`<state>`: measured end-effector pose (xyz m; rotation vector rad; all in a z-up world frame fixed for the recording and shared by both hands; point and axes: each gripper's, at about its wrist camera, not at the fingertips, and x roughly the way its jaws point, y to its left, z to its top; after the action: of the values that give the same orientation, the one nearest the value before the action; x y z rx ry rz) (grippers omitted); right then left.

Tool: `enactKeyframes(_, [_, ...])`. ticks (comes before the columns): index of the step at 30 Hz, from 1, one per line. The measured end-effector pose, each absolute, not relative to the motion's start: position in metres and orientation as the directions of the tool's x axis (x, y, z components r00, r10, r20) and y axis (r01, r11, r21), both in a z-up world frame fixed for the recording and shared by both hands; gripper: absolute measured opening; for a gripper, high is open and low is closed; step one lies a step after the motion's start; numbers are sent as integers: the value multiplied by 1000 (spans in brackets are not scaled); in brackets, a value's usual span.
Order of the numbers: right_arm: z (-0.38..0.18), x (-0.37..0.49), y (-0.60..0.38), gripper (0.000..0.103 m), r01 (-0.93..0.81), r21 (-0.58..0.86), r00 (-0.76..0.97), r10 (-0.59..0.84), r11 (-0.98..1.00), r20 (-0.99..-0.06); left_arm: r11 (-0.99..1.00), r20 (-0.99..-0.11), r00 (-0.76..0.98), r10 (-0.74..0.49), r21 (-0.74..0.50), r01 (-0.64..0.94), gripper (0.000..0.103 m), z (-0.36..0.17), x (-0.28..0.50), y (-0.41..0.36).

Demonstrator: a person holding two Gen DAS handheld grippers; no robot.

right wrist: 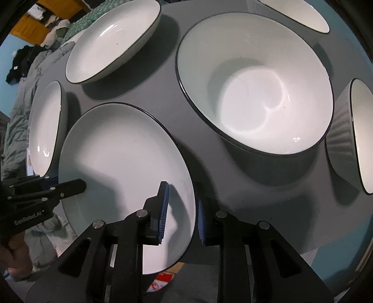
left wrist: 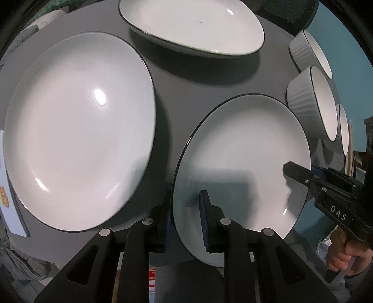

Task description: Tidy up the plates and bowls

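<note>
A small white plate with a dark rim [left wrist: 242, 160] [right wrist: 126, 163] is held tilted over the near edge of the dark grey table [left wrist: 186, 77]. My left gripper [left wrist: 186, 219] straddles its left rim, one blue pad on top, one beneath. My right gripper [right wrist: 181, 214] straddles its right rim the same way; it also shows in the left wrist view [left wrist: 300, 177]. The left gripper shows in the right wrist view [right wrist: 70, 186]. A large white plate [left wrist: 79, 130] lies to the left. A big bowl [right wrist: 256, 91] stands to the right.
A deep oval dish [left wrist: 193, 25] [right wrist: 112, 39] sits at the back. Ribbed white bowls [left wrist: 312, 102] [right wrist: 349, 137] stand along the right side. Another dish [right wrist: 300, 14] is at the far edge. Clothes and bedding [right wrist: 30, 58] lie beyond the table.
</note>
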<state>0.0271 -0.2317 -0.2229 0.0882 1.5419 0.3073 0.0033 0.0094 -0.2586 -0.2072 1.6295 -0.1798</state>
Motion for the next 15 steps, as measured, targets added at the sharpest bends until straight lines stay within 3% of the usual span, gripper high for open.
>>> enactKeyframes(15, [-184, 38, -214, 19, -145, 256, 44, 265, 956, -963, 967, -967, -7, -254, -254, -18, 21, -220, 38, 13])
